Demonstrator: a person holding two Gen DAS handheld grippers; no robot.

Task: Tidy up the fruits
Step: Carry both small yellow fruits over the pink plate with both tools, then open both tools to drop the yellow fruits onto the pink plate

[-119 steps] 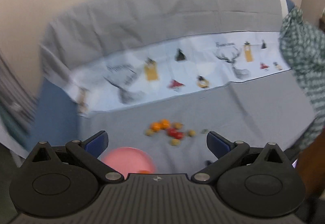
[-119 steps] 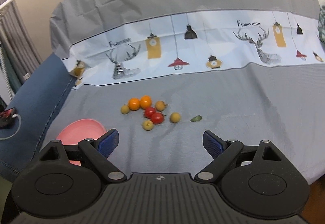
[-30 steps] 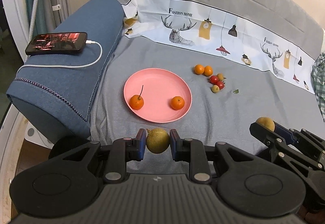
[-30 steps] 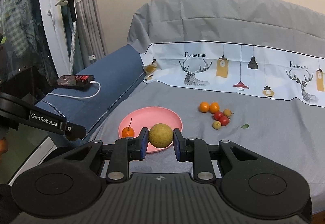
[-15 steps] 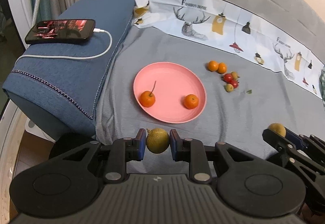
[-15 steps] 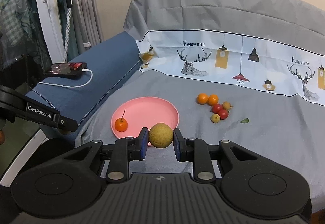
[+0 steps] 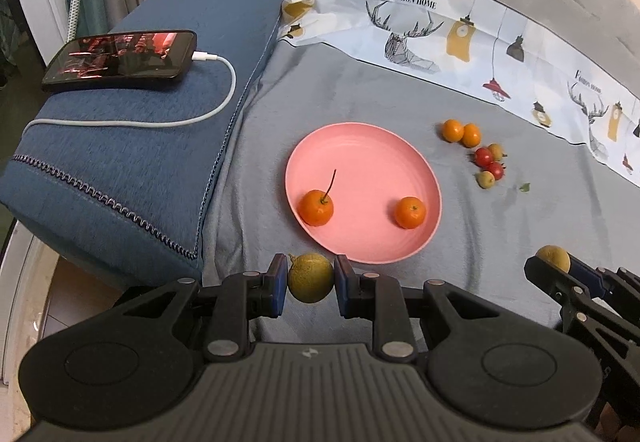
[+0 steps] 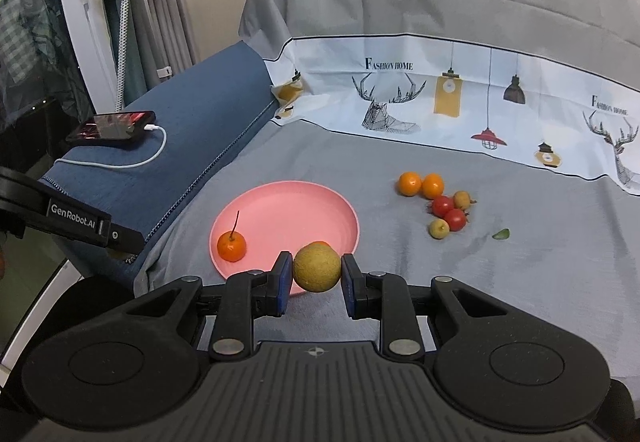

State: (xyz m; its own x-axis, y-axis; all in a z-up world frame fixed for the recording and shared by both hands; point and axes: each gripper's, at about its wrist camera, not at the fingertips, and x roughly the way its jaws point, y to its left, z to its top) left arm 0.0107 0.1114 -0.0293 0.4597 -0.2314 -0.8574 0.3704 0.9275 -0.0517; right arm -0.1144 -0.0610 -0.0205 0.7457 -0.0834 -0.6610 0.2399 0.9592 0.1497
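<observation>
Yellow-green round fruit (image 7: 310,277) pinched in left tongs (image 7: 311,284), stem nub pointing left, no clear long axis. Right tongs (image 8: 314,276) grip a brown-yellow fruit (image 8: 317,268) above pink plate (image 7: 360,145) near rim. Plate carries two oranges; stemmed orange (image 7: 316,206) has stalk up.

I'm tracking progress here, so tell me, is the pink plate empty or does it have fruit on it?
Not empty: the pink plate holds two oranges, one with a stem and one without.
</observation>
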